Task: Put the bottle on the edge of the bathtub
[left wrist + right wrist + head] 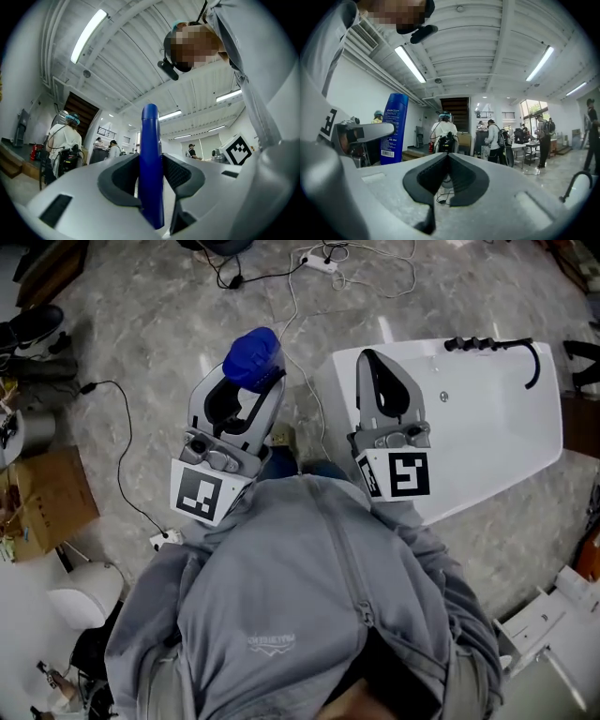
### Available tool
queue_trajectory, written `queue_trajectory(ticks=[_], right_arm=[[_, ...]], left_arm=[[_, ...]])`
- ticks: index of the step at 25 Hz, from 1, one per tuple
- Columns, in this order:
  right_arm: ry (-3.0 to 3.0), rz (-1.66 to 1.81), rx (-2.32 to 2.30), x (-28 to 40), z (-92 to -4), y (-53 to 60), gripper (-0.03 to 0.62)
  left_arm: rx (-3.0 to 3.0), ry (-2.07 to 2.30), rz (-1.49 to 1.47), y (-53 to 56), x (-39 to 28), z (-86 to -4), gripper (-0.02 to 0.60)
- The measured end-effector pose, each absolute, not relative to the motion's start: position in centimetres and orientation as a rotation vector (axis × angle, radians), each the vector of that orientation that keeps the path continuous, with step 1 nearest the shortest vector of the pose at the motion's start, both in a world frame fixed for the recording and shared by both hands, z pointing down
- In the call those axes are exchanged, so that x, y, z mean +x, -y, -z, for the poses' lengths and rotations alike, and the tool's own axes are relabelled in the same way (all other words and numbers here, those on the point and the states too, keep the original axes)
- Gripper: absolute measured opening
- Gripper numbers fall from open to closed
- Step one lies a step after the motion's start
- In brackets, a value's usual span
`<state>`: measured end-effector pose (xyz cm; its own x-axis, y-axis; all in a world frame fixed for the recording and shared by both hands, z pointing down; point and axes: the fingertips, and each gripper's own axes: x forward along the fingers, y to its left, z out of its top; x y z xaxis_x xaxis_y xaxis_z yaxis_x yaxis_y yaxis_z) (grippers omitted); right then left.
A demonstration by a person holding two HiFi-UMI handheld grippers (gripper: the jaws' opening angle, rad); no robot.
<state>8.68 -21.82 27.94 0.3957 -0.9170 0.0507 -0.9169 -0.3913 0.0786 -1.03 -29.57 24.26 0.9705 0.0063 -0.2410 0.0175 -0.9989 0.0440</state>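
A blue bottle (pixel 251 356) stands upright between the jaws of my left gripper (pixel 255 382), held in front of the person's chest above the floor. In the left gripper view the bottle (pixel 150 136) fills the gap and both dark pads press on its sides, so the left gripper (pixel 151 161) is shut on it. The white bathtub (pixel 497 442) lies on the floor to the right. My right gripper (pixel 372 362) hovers over the tub's near left end. Its jaws (pixel 448 157) meet with nothing between them. The bottle (pixel 393 127) also shows at the left of the right gripper view.
A black faucet with a hose (pixel 497 346) sits on the tub's far rim. Cables and a power strip (pixel 317 263) lie on the marble floor behind. A cardboard box (pixel 49 498) and a white stool (pixel 86 592) stand at the left. Several people (pixel 443 133) work in the background.
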Motion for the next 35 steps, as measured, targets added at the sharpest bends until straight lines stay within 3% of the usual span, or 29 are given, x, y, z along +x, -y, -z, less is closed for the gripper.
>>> queue_trajectory(ticks=[22, 35], right_arm=[[1.436, -0.04, 2.707, 22.2, -30.1, 15.6, 0.002], [1.284, -0.148, 2.766, 27.7, -37.9, 10.8, 0.002]], left_arm=[[2.968, -0.692, 0.24, 20.3, 16.6, -28.1, 0.153], [2.896, -0.87, 0.238, 17.9, 24.7, -34.3, 0.153]])
